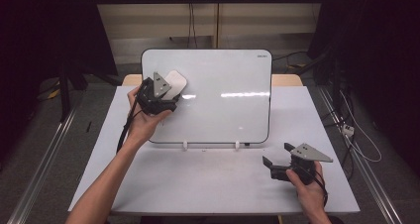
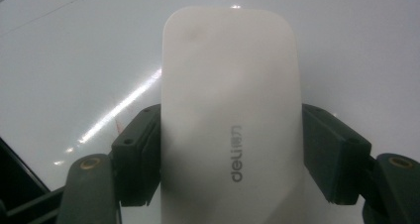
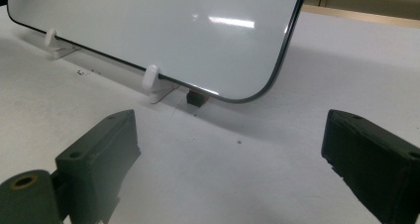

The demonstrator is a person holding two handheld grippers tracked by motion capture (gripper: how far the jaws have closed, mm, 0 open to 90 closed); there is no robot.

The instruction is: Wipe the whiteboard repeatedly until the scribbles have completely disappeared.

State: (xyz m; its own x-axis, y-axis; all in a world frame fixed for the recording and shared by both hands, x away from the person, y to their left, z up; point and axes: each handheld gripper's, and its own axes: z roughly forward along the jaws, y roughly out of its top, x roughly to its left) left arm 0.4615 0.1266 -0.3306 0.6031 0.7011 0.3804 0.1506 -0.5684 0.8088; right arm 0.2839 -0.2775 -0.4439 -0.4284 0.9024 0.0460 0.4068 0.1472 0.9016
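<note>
Gripping the white eraser [image 1: 176,81] with the left gripper [image 1: 159,98], fingers [image 2: 141,154] clenched on its two long sides, pad face flat against the whiteboard [image 1: 223,115]. Sitting at the board's upper-left corner, roughly 10 o'clock from board centre. Long axis of the eraser running straight out along the fingers toward 12 o'clock in the left gripper view [image 2: 230,110], grip taken on the near half, far end free. Judging the coming stroke as a sweep toward 3 o'clock across the board, broadside to that long axis, so widest wiping path. Board surface looking clean already, just glare streaks; no marks readable. Leaning on small white clips [image 1: 184,145] at the bottom edge, tilted back, so pressing too hard likely tips it. Right gripper [image 1: 280,165] resting on the worktop [image 1: 198,179] at 5 o'clock from the board, fingers [image 3: 99,154] released wide with nothing between, board's lower corner [image 3: 257,92] ahead of them, well apart from the eraser. Left clearly the nearer.
</note>
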